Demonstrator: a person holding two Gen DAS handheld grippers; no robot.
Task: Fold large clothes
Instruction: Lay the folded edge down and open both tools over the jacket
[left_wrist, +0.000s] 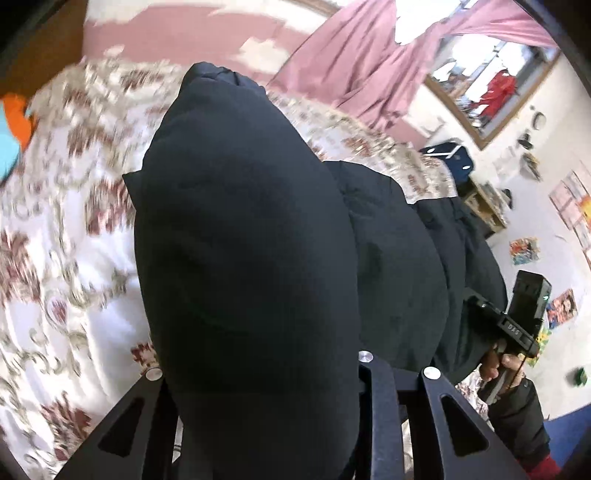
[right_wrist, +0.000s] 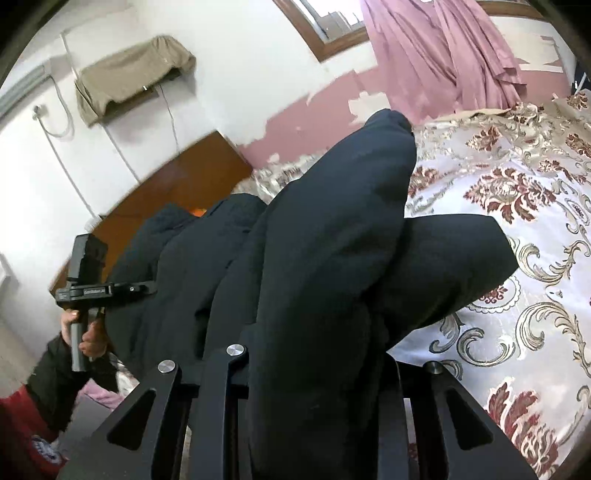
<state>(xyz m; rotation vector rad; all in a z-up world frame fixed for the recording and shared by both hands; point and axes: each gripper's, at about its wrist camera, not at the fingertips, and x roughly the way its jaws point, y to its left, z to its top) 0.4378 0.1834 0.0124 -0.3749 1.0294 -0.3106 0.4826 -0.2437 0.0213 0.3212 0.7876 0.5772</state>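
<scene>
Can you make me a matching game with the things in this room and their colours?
Things:
1. coat
2. curtain
3. headboard
4. bedspread

Colours:
A. brown
B. white with red and gold flowers
C. black
D. pink

Pairs: 1-C, 2-D, 3-A, 4-B

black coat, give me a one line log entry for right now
phase: lift | left tool: shut on black coat | right tool: shut on black coat | coat bunched above floral bedspread
</scene>
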